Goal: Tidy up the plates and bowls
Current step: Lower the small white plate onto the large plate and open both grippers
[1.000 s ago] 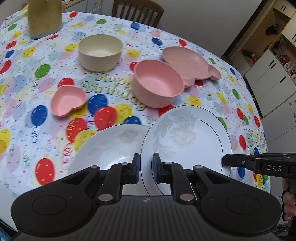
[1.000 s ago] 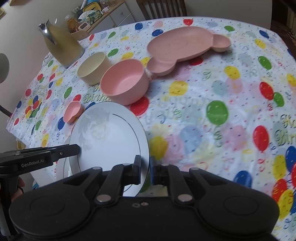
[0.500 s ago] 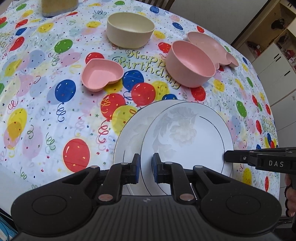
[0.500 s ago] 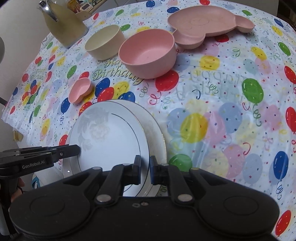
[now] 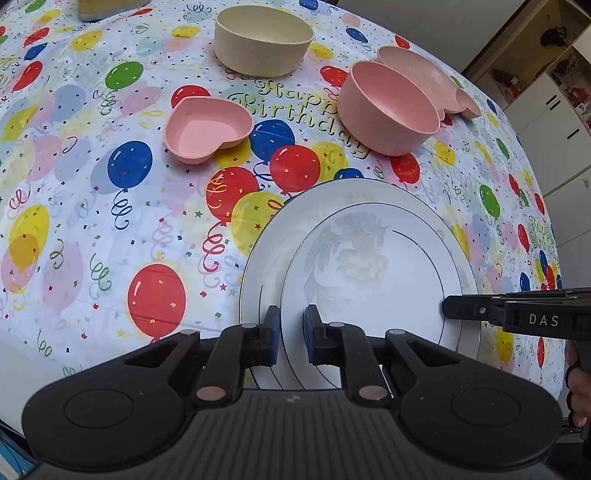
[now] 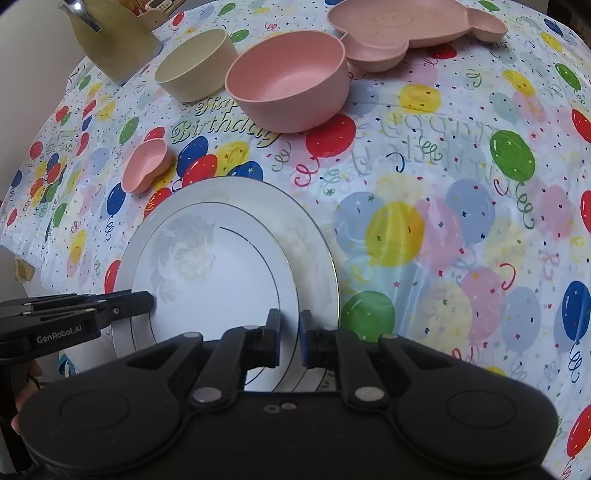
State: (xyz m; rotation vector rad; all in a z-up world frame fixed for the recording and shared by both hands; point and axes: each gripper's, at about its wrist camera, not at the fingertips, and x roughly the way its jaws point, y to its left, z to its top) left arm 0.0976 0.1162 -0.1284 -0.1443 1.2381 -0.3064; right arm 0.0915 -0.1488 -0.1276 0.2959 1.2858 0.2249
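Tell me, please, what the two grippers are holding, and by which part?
Both hold the smaller floral plate by its rim: left gripper on its left edge, right gripper on the opposite edge, over the larger plate.

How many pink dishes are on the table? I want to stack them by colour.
3: a heart-shaped dish near the left, a round pink bowl beyond the white plates, and a bear-shaped plate behind that bowl. None seem hidden.

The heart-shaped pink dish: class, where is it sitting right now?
In the left wrist view, the heart-shaped pink dish sits upper left on the tablecloth, between the cream bowl and the stacked white plates.
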